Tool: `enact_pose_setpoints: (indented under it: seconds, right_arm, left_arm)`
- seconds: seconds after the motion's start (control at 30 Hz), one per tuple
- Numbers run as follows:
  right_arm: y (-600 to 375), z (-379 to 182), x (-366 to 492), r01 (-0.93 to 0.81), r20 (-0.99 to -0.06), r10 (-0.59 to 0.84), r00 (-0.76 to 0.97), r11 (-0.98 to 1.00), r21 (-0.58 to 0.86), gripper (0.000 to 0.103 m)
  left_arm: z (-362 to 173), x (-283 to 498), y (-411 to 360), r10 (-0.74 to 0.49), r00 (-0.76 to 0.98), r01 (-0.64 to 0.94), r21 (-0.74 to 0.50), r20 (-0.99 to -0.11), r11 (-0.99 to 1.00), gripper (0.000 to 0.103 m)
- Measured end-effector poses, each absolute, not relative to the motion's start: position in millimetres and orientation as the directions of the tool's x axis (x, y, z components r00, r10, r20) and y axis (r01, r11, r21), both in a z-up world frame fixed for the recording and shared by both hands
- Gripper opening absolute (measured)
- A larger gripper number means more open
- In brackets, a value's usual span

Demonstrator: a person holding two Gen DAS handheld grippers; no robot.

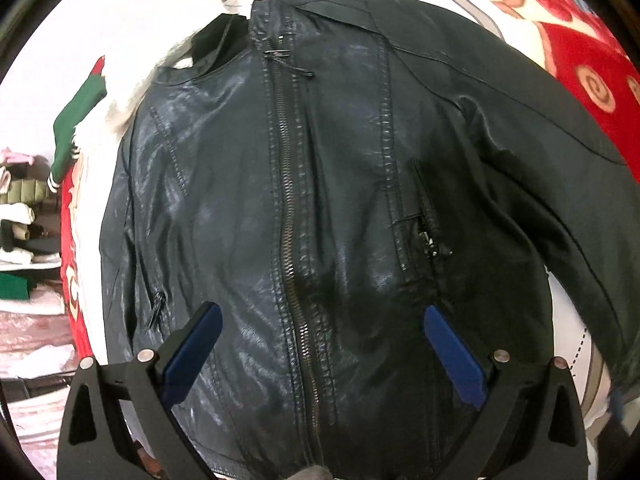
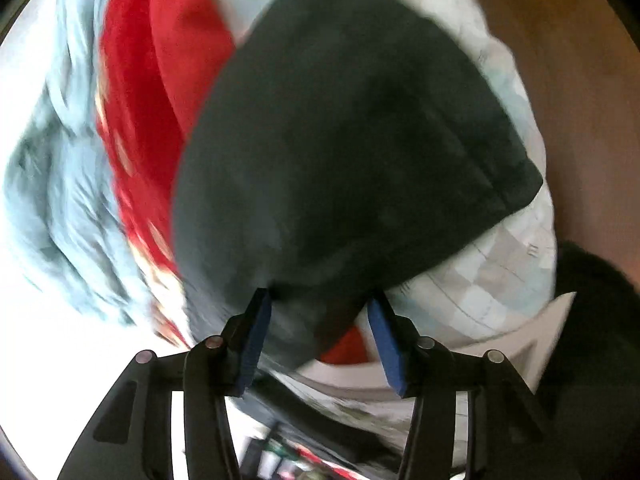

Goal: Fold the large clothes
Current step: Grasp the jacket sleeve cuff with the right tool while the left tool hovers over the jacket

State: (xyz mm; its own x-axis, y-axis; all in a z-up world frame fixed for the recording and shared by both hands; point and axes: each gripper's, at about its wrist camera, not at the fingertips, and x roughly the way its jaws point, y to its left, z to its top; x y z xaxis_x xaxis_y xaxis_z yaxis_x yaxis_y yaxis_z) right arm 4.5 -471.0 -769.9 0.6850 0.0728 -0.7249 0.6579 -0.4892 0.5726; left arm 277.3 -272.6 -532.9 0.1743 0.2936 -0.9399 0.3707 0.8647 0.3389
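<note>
A black leather jacket point(image 1: 320, 208) lies front up on the bed, zipped along the middle, collar at the far side and one sleeve stretched out to the right. My left gripper point(image 1: 320, 312) hovers open over the jacket's lower front, its blue pads either side of the zipper, holding nothing. In the blurred right wrist view a dark sleeve of the jacket point(image 2: 340, 152) fills the middle. My right gripper point(image 2: 320, 300) is open with the sleeve's near edge between its blue pads; whether it touches the cloth I cannot tell.
A red and white patterned blanket point(image 1: 580, 52) covers the bed under the jacket. A green and white garment point(image 1: 80, 120) lies at the left edge. Piles of clothes point(image 1: 20, 216) sit beyond the bed's left side. Pale blue bedding point(image 2: 60, 160) lies left of the sleeve.
</note>
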Motion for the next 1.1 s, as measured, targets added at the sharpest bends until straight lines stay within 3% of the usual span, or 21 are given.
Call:
enact_pose_setpoints:
  seconds: [0.03, 0.1, 0.3, 0.4, 0.53, 0.7, 0.83, 0.97, 1.1]
  right_arm:
    - [-469, -764, 6, 0.657, -0.732, 0.036, 0.680, -0.473, 0.587, 0.043]
    - [-467, -755, 12, 0.668, -0.739, 0.011, 0.673, -0.439, 0.602, 0.042]
    - [-450, -784, 26, 0.711, -0.722, 0.162, 0.673, -0.408, 0.572, 0.049]
    - [-464, -754, 27, 0.708, -0.747, 0.031, 0.664, -0.348, 0.614, 0.032]
    - [-471, -727, 45, 0.712, -0.750, -0.043, 0.660, -0.282, 0.643, 0.026]
    - [-465, -696, 64, 0.790, -0.806, -0.086, 0.586, -0.163, 0.591, 0.025]
    - [-466, -691, 57, 0.762, -0.774, -0.027, 0.633, -0.154, 0.629, 0.026]
    - [-473, -730, 57, 0.745, -0.753, 0.050, 0.656, -0.204, 0.635, 0.029]
    - [-484, -736, 58, 0.657, -0.693, -0.035, 0.720, -0.284, 0.698, 0.029]
  left_arm:
    - [-533, 277, -274, 0.293, 0.177, 0.374, 0.339, -0.940, 0.863, 0.103]
    - [-534, 278, -276, 0.291, 0.182, 0.381, 0.340, -0.939, 0.860, 0.103]
    - [-545, 279, -283, 0.298, 0.154, 0.396, 0.335, -0.942, 0.855, 0.103]
    - [-541, 282, -285, 0.289, 0.167, 0.398, 0.333, -0.943, 0.855, 0.103]
    - [-542, 285, -288, 0.281, 0.165, 0.395, 0.324, -0.946, 0.859, 0.103]
    - [-538, 286, -291, 0.272, 0.166, 0.384, 0.316, -0.948, 0.867, 0.103]
    - [-536, 285, -291, 0.265, 0.166, 0.379, 0.310, -0.950, 0.872, 0.103]
    - [-539, 283, -292, 0.268, 0.156, 0.378, 0.309, -0.951, 0.873, 0.103]
    - [-538, 284, -289, 0.268, 0.163, 0.372, 0.311, -0.949, 0.875, 0.103]
